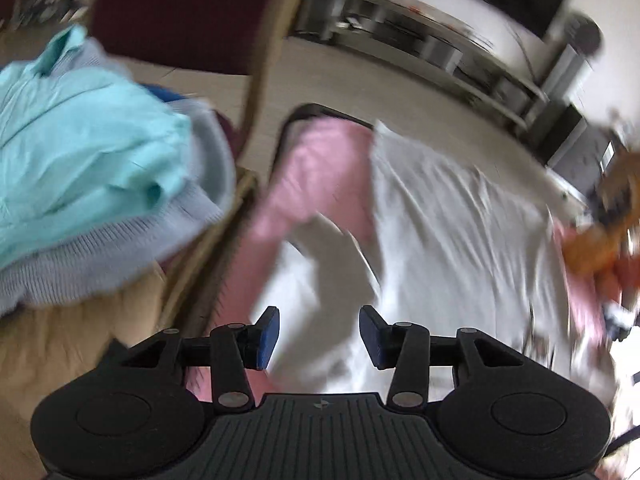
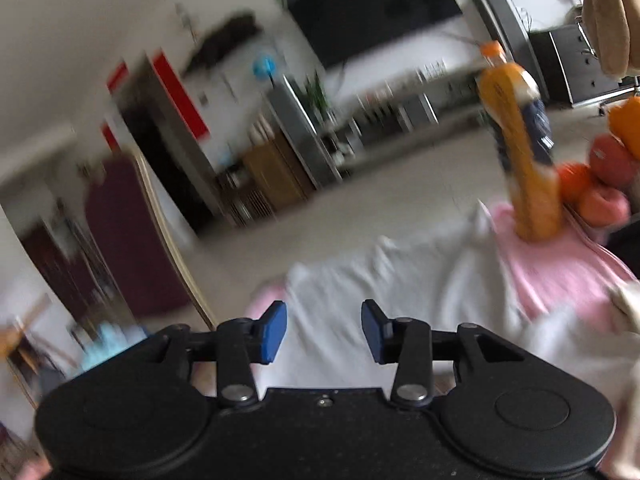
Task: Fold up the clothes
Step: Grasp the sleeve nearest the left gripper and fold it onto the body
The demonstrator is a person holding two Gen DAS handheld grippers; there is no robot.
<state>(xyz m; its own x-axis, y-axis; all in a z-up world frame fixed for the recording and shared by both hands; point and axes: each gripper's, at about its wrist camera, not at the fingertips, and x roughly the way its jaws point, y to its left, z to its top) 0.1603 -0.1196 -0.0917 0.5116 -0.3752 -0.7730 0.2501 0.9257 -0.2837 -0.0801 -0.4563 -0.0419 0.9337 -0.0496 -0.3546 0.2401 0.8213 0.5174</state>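
A white garment (image 1: pixel 448 216) is lying spread and creased across most of the table (image 1: pixel 320 152), which is wearing a pink cover; the pink is showing along the far left edge and again at the right side. In the right wrist view the same white cloth (image 2: pixel 384 288) is stretching from below the gripper toward the far edge, with pink cover (image 2: pixel 560 264) lying bare to its right. Both views are blurring, so finer folds are hard to make out.

To the left of the table a chair (image 1: pixel 176 8) with a dark red back and a pale wooden frame is standing, and a heap of clothes is sitting on it: a turquoise piece (image 1: pixel 80 144) is lying on top of a pale blue knitted one (image 1: pixel 120 248).

At the right end of the table an orange drink bottle (image 2: pixel 524 152) is standing upright on the pink cover, just beside a cluster of red and orange fruit (image 2: pixel 600 184).

The left gripper (image 1: pixel 319 335) is hovering over the near part of the white garment with its blue pads (image 1: pixel 267 338) standing apart and nothing between them. The right gripper (image 2: pixel 325 332) is likewise hanging above the white cloth, its pads (image 2: pixel 276 332) parted and pinching nothing.
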